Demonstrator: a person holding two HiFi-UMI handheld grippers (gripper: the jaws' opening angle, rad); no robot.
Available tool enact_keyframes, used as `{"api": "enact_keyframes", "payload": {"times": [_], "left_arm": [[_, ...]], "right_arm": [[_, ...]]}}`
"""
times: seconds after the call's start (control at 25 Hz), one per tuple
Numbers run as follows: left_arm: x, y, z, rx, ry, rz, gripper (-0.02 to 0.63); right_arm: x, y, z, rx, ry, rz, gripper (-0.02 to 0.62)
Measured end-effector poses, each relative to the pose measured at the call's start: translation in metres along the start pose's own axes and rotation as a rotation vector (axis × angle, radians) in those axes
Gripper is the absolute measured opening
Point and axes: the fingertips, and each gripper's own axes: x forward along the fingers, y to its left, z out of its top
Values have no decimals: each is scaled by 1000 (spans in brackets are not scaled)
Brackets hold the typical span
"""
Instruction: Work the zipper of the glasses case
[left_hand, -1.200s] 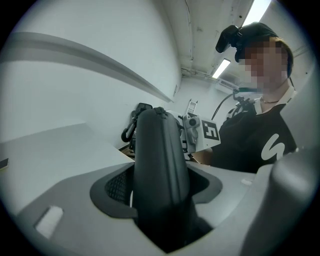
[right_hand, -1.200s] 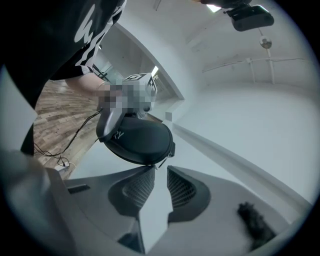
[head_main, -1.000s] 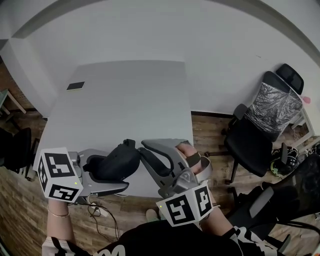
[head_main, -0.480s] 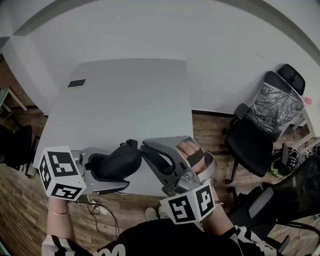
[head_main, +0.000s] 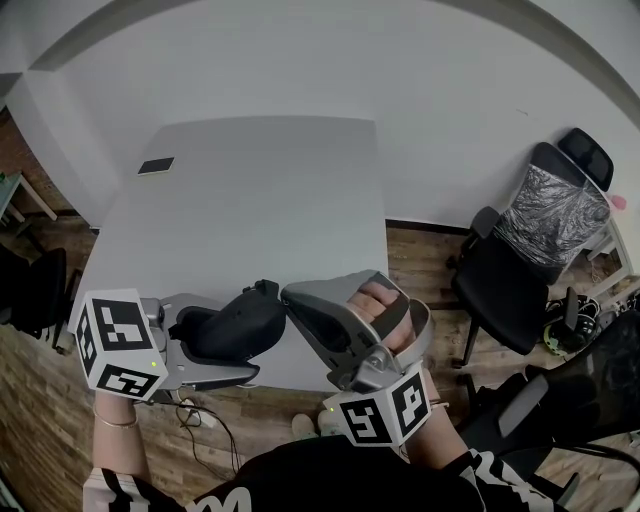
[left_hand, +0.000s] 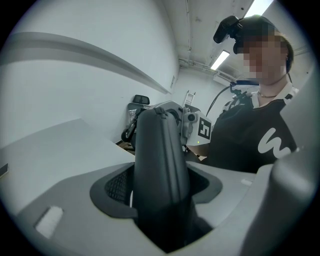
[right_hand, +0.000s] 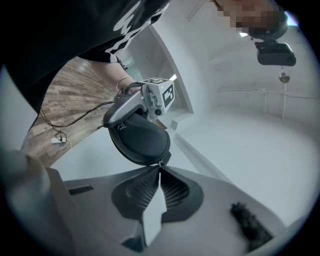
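Above the near edge of the table, the left gripper squeezes the glasses case. Its long way points at the right gripper, jaws pinching the zipper pull.

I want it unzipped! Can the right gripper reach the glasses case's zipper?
Looks like yes: the right gripper seems shut on the zipper pull, nothing in the way, and the left gripper holds the glasses case.

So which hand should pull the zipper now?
Right. The right gripper is already pinched shut on the zipper at the case's end. The left gripper is busy clamping the case steady.
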Motion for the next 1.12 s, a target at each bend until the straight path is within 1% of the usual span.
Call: {"api": "enact_keyframes", "payload": {"times": [0.08,0.16,0.28,0.4,0.48,0.56,0.68,0.76,0.88,0.96,1.04,1.12], "left_arm": [[-1,0,0,0,-6,1,282],[0,1,3,0,-33,6,282],[3,2,8,-16,-129,32,282],[4,4,6,-86,-247,49,281],[5,8,2,-131,-284,50,279],[7,11,-2,-141,-272,70,279],[7,12,-5,-123,-241,110,278],[6,13,-4,-132,-260,117,278],[5,11,-3,-149,-290,103,278],[4,4,-5,-137,-271,75,278],[2,-5,-5,-119,-258,41,278],[-1,-8,-3,-102,-248,34,278]], "right_arm": [[0,1,0,-1,-6,5,11],[-1,-1,-1,21,-2,8,11],[-1,-3,-5,15,27,8,10],[4,-1,-5,-34,55,39,10],[9,2,-7,-63,71,79,9],[9,7,-11,-92,82,121,9],[7,12,-13,-122,85,174,9],[7,12,-12,-132,85,200,9],[6,10,-9,-125,81,234,9],[6,10,-4,-98,67,237,8],[5,10,4,-70,34,210,9],[4,8,8,-73,11,177,9]]}}
